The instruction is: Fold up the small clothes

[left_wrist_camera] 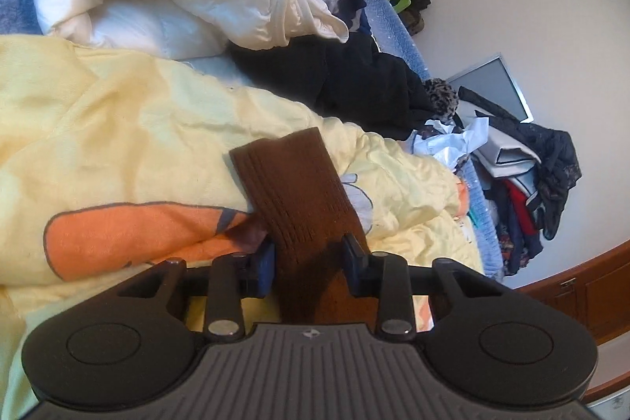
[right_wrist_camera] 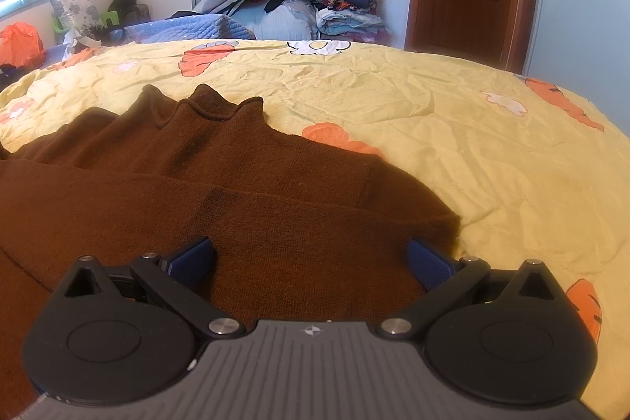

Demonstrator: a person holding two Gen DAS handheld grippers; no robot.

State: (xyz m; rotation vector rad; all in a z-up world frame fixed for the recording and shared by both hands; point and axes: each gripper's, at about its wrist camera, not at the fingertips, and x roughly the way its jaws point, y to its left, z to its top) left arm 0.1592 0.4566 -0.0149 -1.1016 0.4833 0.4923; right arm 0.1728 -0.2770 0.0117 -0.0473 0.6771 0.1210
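Sweater, brown and knitted (right_wrist_camera: 244,191), lay flat on the yellow bed cover with orange carrots (right_wrist_camera: 453,128). The left gripper (left_wrist_camera: 311,254) had its blue pads squeezed on the sweater's ribbed cuff (left_wrist_camera: 291,176). The right gripper (right_wrist_camera: 311,258) hung wide open over the sweater, holding nothing.

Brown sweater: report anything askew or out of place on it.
The brown sweater lies crumpled on the yellow bedspread, its collar wavy and its top edge rumpled. One ribbed cuff sits pinched in the left gripper. No damage shows.
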